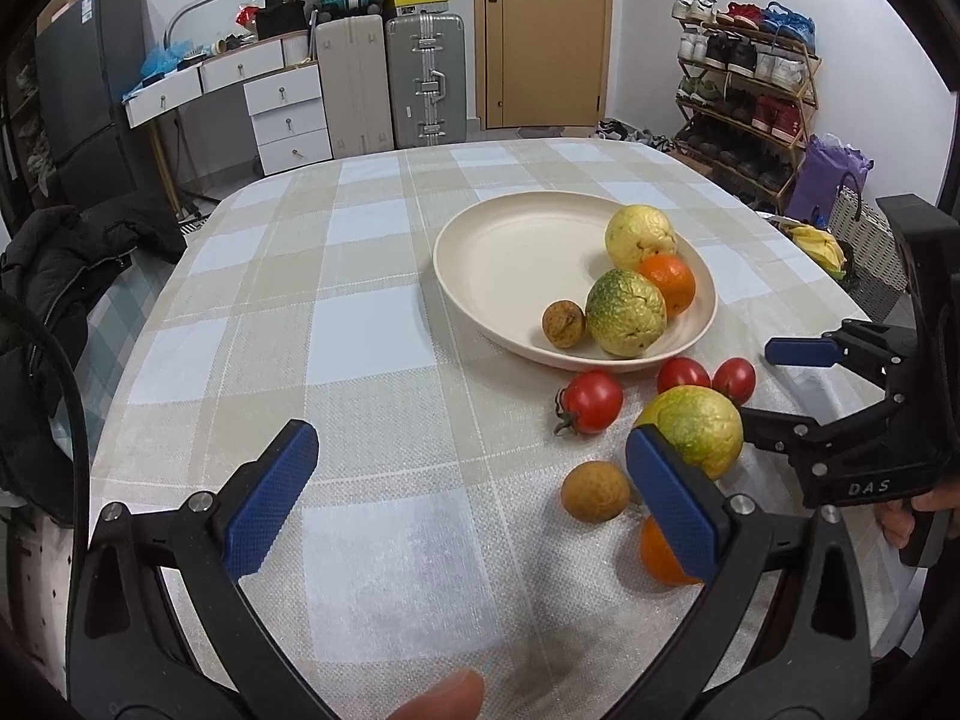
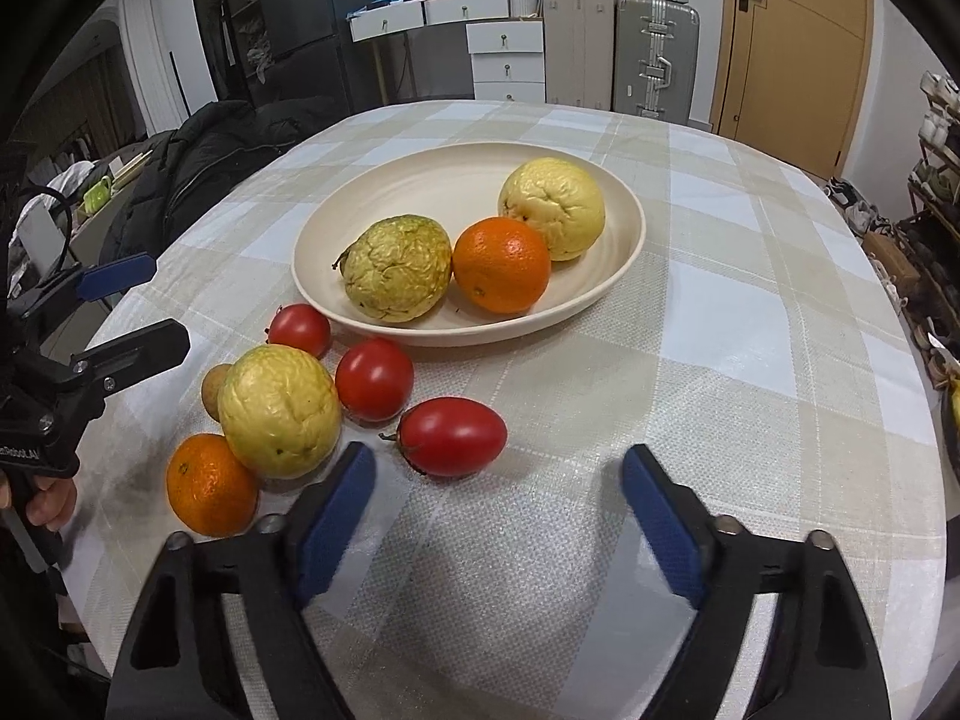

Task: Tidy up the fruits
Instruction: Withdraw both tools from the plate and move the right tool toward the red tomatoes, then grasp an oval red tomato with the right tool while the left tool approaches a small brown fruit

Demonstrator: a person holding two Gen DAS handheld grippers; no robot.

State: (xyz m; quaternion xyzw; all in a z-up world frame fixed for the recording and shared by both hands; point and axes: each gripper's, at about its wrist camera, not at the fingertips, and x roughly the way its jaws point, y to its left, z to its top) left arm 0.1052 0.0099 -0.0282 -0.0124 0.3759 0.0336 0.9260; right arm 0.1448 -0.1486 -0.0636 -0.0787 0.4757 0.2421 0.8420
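Observation:
A cream plate [image 1: 516, 252] [image 2: 420, 192] holds two yellow-green guavas [image 2: 396, 267] [image 2: 555, 204], an orange [image 2: 501, 264] and a small brown fruit [image 1: 563, 324]. On the cloth beside it lie three red tomatoes [image 2: 450, 435] [image 2: 373, 378] [image 2: 299, 330], a third guava [image 2: 279, 411], an orange [image 2: 210, 483] and a small brown fruit [image 1: 595, 491]. My left gripper [image 1: 471, 480] is open and empty, left of the loose fruit. My right gripper [image 2: 498, 498] is open and empty, just behind the nearest tomato.
The table [image 1: 360, 330] has a checked beige and white cloth. A black jacket [image 1: 54, 276] lies at its left edge. Suitcases [image 1: 426, 78], white drawers [image 1: 288, 114], a door and a shoe rack [image 1: 744, 96] stand beyond.

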